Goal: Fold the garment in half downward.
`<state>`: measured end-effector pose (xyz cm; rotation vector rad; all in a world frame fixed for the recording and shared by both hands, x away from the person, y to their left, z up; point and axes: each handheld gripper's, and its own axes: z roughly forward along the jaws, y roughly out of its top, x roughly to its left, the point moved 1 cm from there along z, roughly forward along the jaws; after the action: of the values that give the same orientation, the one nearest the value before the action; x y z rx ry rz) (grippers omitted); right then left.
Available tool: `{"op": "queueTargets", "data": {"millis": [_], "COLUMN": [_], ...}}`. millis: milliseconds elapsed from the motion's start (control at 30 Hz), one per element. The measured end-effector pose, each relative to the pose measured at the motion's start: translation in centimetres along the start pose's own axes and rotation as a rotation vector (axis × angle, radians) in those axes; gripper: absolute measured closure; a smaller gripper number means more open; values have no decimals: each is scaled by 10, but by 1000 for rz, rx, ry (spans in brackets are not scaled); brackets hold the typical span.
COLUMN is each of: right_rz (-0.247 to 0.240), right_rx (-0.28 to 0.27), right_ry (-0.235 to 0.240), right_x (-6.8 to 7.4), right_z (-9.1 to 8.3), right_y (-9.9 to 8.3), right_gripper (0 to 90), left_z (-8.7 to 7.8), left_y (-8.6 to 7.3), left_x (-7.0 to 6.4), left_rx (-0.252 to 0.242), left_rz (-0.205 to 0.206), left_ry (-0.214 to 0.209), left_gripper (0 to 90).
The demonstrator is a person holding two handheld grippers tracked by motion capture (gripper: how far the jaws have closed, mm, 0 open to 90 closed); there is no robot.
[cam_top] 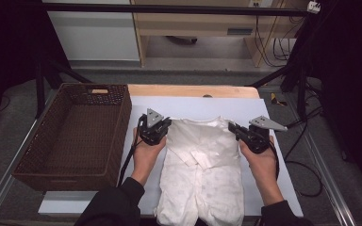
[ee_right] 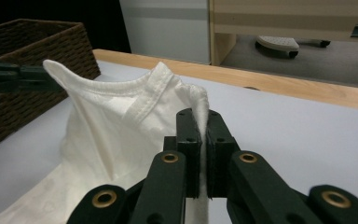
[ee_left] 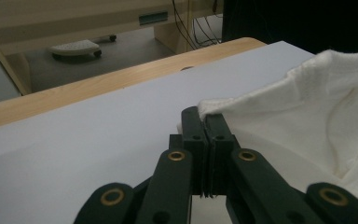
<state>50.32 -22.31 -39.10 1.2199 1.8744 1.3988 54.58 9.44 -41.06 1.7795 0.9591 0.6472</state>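
A white baby garment (cam_top: pixel 202 165) lies on the pale sheet (cam_top: pixel 193 107), its legs toward the near edge. My left gripper (cam_top: pixel 162 125) is shut on the garment's left shoulder; in the left gripper view the white cloth (ee_left: pixel 307 116) starts right at the closed tips of the left gripper (ee_left: pixel 206 116). My right gripper (cam_top: pixel 233 128) is shut on the right shoulder, and in the right gripper view a fold of the garment (ee_right: pixel 121 116) is pinched between the tips of the right gripper (ee_right: pixel 198 116). The neckline is lifted off the sheet between the two grippers.
A dark wicker basket (cam_top: pixel 37 160) stands at the left of the sheet, open and with nothing inside. The wooden table edge (cam_top: pixel 193 90) runs behind the sheet. Black stand legs (cam_top: pixel 301 80) and cables sit at the far right.
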Motion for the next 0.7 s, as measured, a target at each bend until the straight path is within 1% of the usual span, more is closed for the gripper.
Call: {"op": "queueTargets", "data": {"millis": [67,100,133,167,200,300,367,400,500,567,633,700], "right_rz": [-4,-7,-12,-13,-10,21,40,42,53,51,67,54], "right_rx": [3,1,0,-2,-4,2,10,15,25,31,25,22], "right_ry": [-13,-24,-35,-42,-47,-46,-44,-47,-43,-44,-39,-45], "right_x": [-3,-5,-7,-9,-12,-19,-23,-25,-31,-34,-38,-40], "right_z": [6,8,11,14,17,28,36,40,51,57,61,65], "right_y": [5,8,11,13,16,23,26,28,32,37,44,53], "right_gripper": [870,870,870,870,870,870,870,871,871,871,871,871], "left_z": [3,5,5,10,12,20,24,26,31,34,37,38], "left_y": [7,10,10,16,19,27,32,34,41,48,57,66], "left_x": [1,2,2,3,4,7,10,12,19,23,25,28], "left_rx": [0,3,3,15,15,25,34,40,49,43,31,25], "left_rz": [-12,-8,-8,1,-1,-4,5,9,-11,-11,5,3], "left_ry": [2,6,6,17,20,30,42,49,53,53,56,64], "left_gripper": [890,889,889,889,889,890,890,890,890,890,890,890]}}
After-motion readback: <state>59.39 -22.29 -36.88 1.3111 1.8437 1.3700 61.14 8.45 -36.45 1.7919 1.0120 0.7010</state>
